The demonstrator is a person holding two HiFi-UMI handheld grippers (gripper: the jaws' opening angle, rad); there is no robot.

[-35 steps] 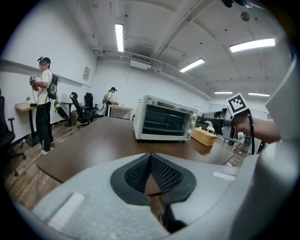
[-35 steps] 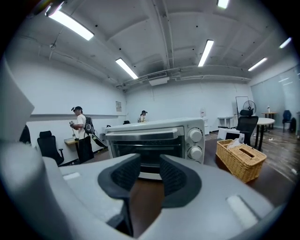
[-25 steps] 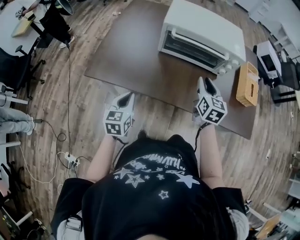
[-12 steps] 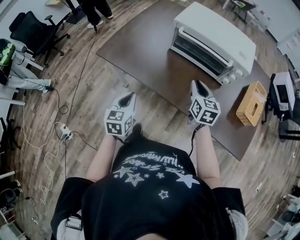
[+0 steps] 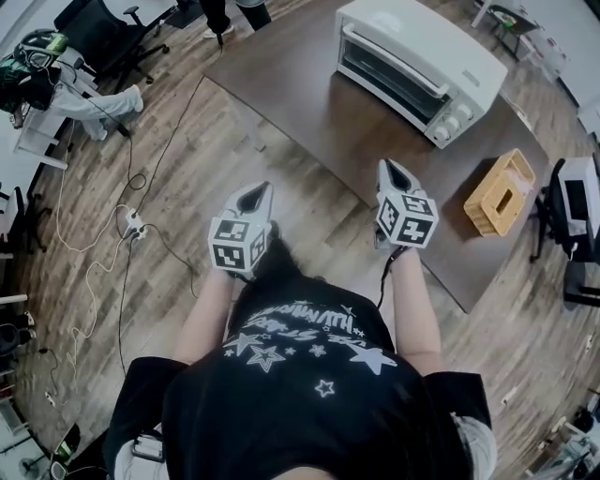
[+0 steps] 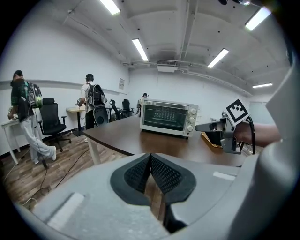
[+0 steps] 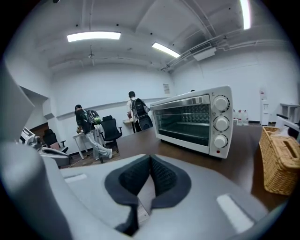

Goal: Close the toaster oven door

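Note:
The white toaster oven (image 5: 417, 66) stands on the brown table (image 5: 309, 112) with its glass door up and closed; it also shows in the left gripper view (image 6: 168, 117) and the right gripper view (image 7: 194, 124). Both grippers hover short of the table's near edge, apart from the oven. My left gripper (image 5: 255, 194) (image 6: 150, 157) is shut on nothing. My right gripper (image 5: 389, 171) (image 7: 150, 159) has just been closing and is shut, with nothing between its pads. In the left gripper view the right gripper (image 6: 211, 126) shows at the right.
A wicker basket (image 5: 500, 192) (image 7: 281, 159) sits on the table right of the oven. Cables and a power strip (image 5: 131, 223) lie on the wood floor at left. Office chairs (image 5: 103, 28) and people (image 6: 21, 117) are farther off.
The head view has swung, so the table and oven sit differently in the picture. Both grippers have shifted along the table's edge. The right gripper's jaws have come together.

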